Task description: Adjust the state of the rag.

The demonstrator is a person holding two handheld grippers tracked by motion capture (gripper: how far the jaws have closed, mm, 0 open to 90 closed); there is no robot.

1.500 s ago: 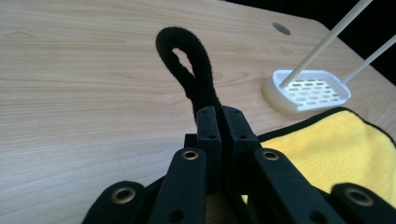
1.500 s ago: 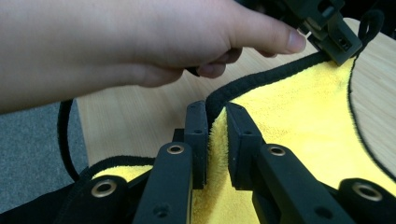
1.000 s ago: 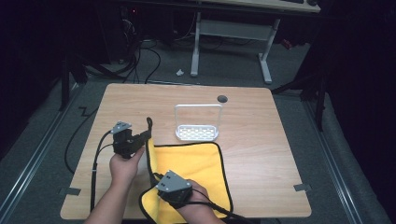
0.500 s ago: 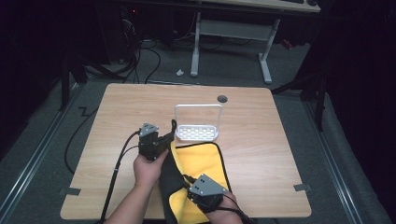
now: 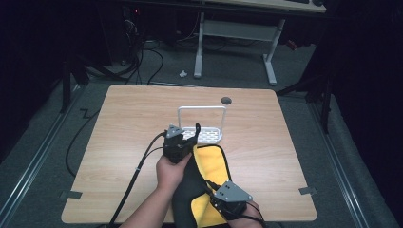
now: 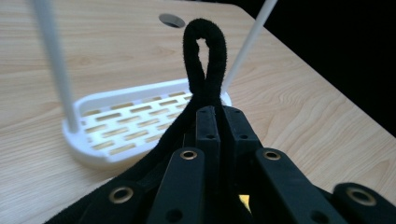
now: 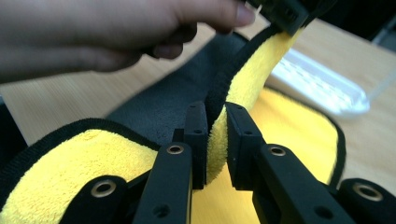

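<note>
Jaws of both grippers clamp cloth (image 5: 209, 164); rack (image 5: 204, 135) empty.

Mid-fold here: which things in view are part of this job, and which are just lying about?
In the job:
- yellow cloth with black edging
- left hand-held gripper, shut on the cloth's black hanging loop
- right hand-held gripper, shut on the cloth's edge

Lying about:
- white slotted rack
- table's round hole

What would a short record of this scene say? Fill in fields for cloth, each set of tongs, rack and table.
cloth: yellow towel with black edge, being folded
left tongs: shut on the towel's black loop
right tongs: shut on the towel's edge
rack: white rack, beside the towel's far end
table: wooden table
</note>
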